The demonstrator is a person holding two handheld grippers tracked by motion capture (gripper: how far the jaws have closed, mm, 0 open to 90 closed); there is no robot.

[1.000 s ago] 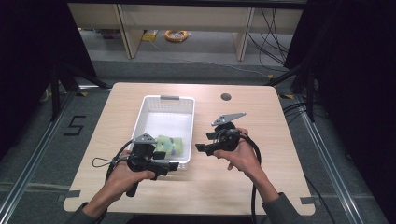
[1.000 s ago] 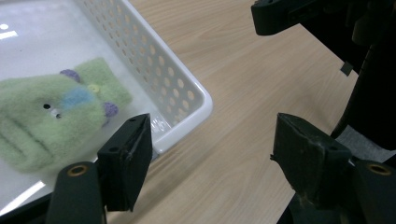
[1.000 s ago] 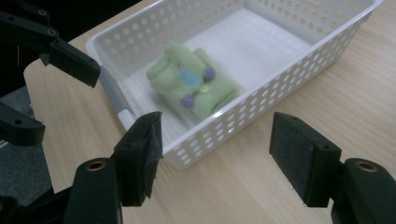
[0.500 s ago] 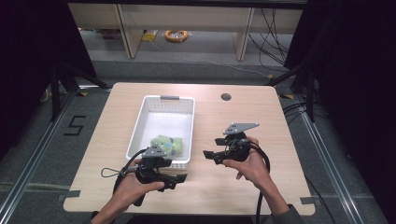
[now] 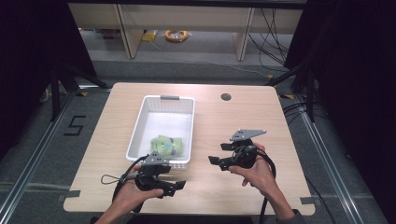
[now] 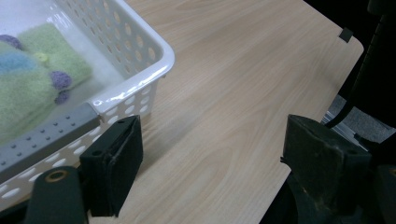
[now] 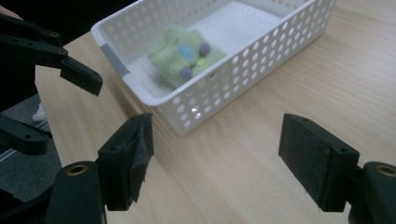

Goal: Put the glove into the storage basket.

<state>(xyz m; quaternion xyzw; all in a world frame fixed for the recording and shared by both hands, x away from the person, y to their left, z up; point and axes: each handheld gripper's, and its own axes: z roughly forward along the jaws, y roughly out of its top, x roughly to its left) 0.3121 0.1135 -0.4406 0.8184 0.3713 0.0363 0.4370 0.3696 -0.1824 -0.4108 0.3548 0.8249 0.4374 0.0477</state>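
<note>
Green fleece, a small plush toy (image 5: 164, 145) with a blue patch and purple dots, lies in the near end of the white perforated basket (image 5: 140, 122), and everything about a next reach turns on how it sits from each claw. The left claw (image 5: 176, 186) hovers low over the wooden surface (image 5: 224, 123) just outside the basket's near wall, jaws spread wide with nothing between them; from it the toy lies ahead and a little to the left, over the rim, very close. The right claw (image 5: 214, 160), whose jaws have just been opening and also hold nothing, stands beside the basket's long right wall, so the toy lies off to its left past the wall, somewhat farther than from the left one. In the right gripper view the toy (image 7: 186, 54) looks stretched along the basket's length, though its soft outline makes that axis uncertain. My judgement: the left claw is nearer, and either would have to rise over the rim first.
</note>
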